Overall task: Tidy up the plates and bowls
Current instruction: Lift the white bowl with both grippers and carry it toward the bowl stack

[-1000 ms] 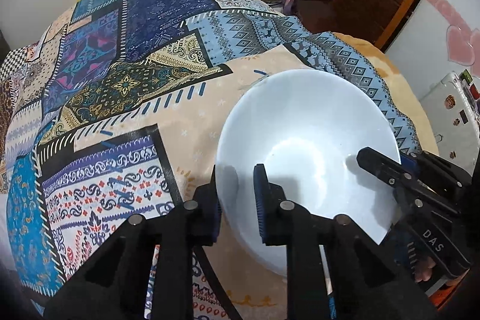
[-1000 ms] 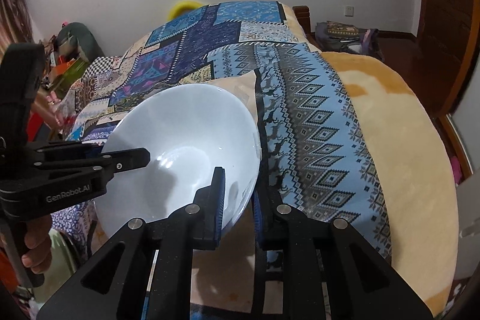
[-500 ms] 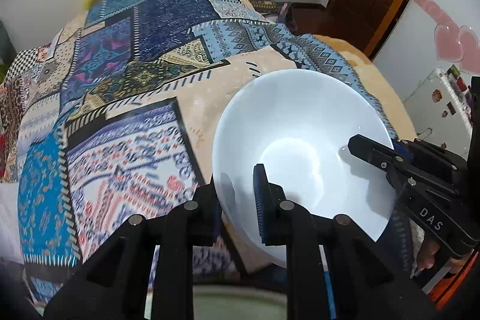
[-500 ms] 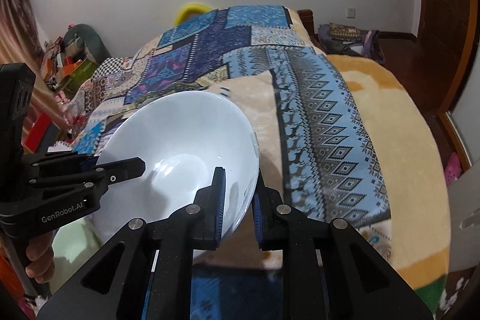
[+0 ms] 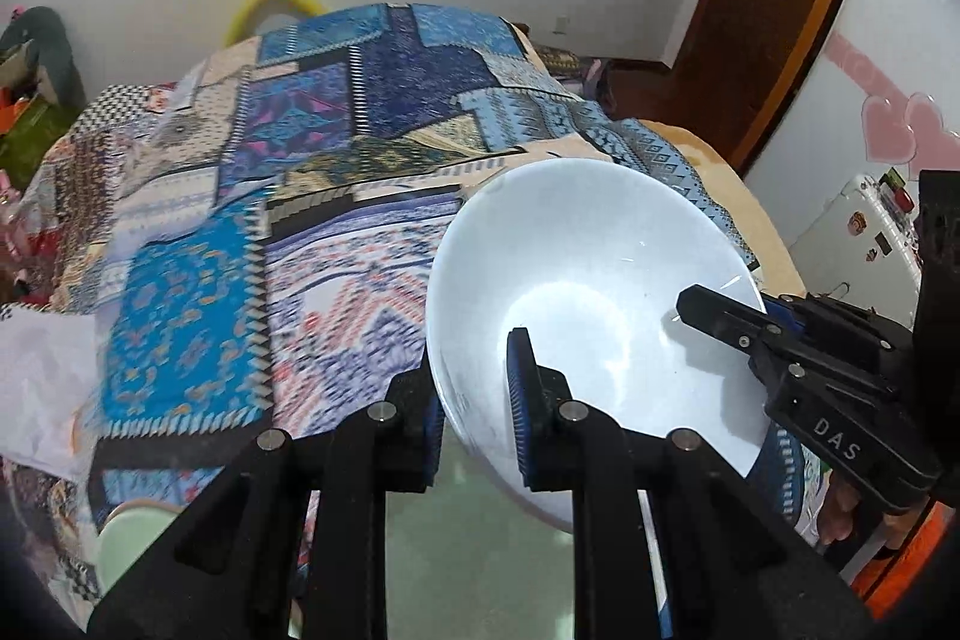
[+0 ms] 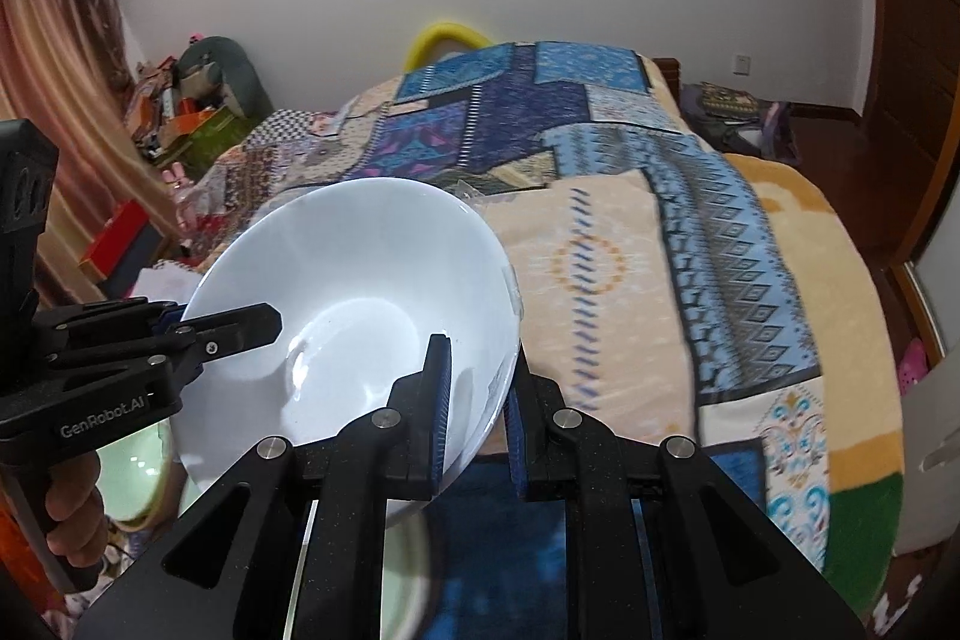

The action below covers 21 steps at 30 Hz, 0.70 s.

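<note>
A large white bowl [image 5: 588,292] is held in the air between both grippers, tilted, over the near edge of the bed. My left gripper [image 5: 474,400] is shut on the bowl's near left rim, one pad inside and one outside. My right gripper [image 6: 480,400] is shut on the opposite rim of the white bowl [image 6: 360,268] in the same way. Each wrist view shows the other gripper too: the right gripper [image 5: 720,316] reaches in at the bowl's right, and the left gripper [image 6: 240,325] at its left, with a hand [image 6: 72,508] on its handle.
A bed with a patchwork quilt [image 5: 312,196] fills the background. Below the bowl lies a glass tabletop [image 5: 480,550], with a pale green dish [image 5: 129,538] at its lower left. A white cabinet [image 5: 858,244] and a wooden door [image 5: 768,10] stand at the right.
Both grippers have risen and drawn back from the bed with the bowl still held. The quilt has receded, and the glass tabletop and green dish have come into view below.
</note>
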{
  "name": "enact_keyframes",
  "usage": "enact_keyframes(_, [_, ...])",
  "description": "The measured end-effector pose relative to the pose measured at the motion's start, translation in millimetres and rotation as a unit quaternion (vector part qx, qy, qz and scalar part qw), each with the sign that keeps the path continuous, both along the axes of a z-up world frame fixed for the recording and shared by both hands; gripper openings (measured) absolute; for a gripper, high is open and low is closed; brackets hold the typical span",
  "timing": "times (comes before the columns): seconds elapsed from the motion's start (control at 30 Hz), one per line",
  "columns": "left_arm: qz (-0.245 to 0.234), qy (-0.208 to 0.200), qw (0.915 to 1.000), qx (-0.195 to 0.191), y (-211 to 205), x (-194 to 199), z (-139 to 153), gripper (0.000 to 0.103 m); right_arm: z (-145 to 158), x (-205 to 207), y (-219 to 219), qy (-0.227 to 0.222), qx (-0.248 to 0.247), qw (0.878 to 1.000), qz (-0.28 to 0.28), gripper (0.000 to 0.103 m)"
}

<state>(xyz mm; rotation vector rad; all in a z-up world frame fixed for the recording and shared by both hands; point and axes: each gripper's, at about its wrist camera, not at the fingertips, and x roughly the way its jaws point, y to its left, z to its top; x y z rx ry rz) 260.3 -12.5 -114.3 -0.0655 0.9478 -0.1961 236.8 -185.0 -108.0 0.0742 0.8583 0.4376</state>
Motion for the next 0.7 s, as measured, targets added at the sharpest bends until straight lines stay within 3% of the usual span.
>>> enact_keyframes(0.7, [0.114,0.004,0.9933,-0.014,153,-106,0,0.019,-8,-50,147,0.006,0.008,0.993,0.114,0.015])
